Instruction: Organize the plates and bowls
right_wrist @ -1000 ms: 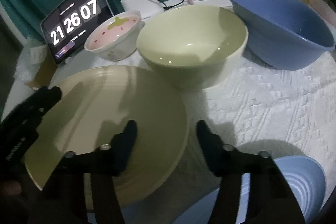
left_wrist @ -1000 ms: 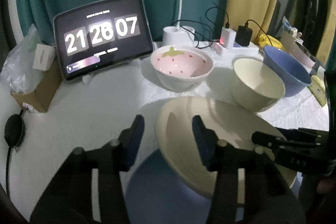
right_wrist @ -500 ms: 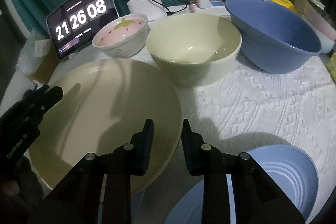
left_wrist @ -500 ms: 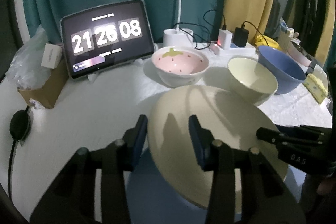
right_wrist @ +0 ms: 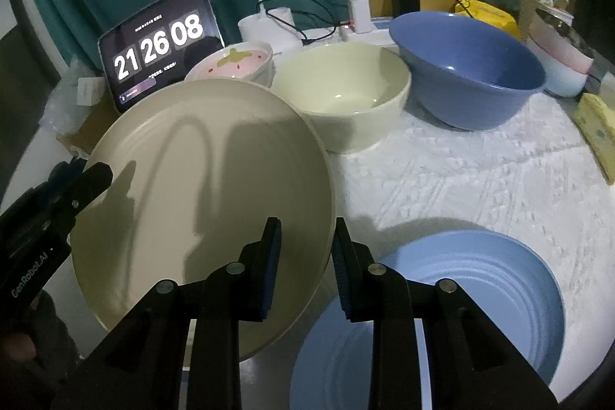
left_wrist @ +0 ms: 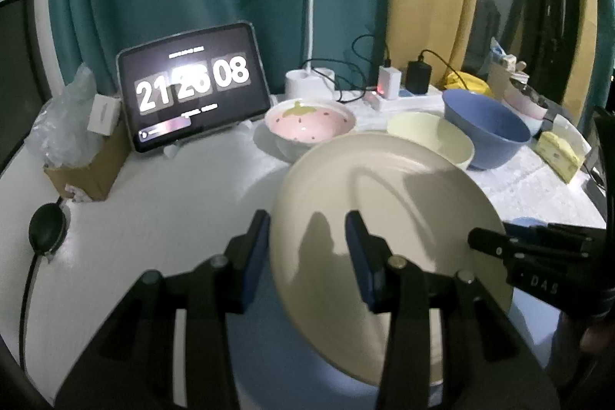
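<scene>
Cream plate (right_wrist: 200,187) hangs tilted above the tabletop (right_wrist: 461,179), its opposite rims pinched by the left gripper (left_wrist: 307,248) and right gripper (right_wrist: 303,248).

Three bowls stand in a row on the table (right_wrist: 480,179): strawberry bowl (right_wrist: 234,64) leftmost, middle bowl (right_wrist: 342,95) beside it, large bowl (right_wrist: 465,68) rightmost. Behind the strawberry bowl, to its left, leans a tablet (right_wrist: 157,45); a lamp base (left_wrist: 307,83) and chargers (plugged in) (left_wrist: 403,79) lie behind the row. In front, a raised plate (right_wrist: 200,195) sits left of a second plate (right_wrist: 461,314).
</scene>
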